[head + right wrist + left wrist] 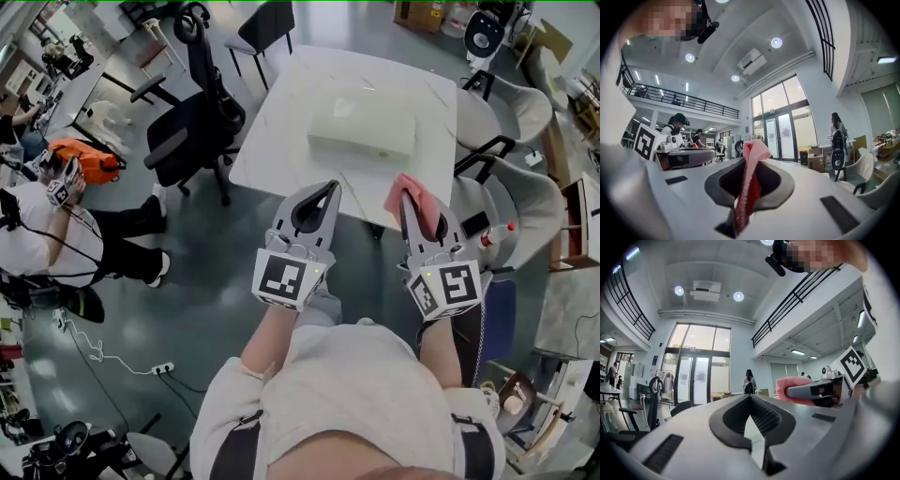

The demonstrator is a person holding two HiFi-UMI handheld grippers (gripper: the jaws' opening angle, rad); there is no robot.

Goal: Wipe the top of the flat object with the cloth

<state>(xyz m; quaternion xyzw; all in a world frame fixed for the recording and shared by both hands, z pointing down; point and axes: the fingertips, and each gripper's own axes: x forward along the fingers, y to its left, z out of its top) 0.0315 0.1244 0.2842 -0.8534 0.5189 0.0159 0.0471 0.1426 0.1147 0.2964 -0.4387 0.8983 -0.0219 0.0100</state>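
Observation:
A flat, pale rectangular object lies on the white table. Both grippers are held short of the table's near edge, apart from the object. My right gripper is shut on a pink cloth. The cloth stands up between the jaws and folds over at the tips. My left gripper is to its left, shut with nothing in it. In the left gripper view the pink cloth shows at the right. The gripper views look level across the room and do not show the flat object.
A black office chair stands at the table's left and another at its far side. Grey armchairs line the right edge. A seated person and an orange bag are far left. A power strip lies on the floor.

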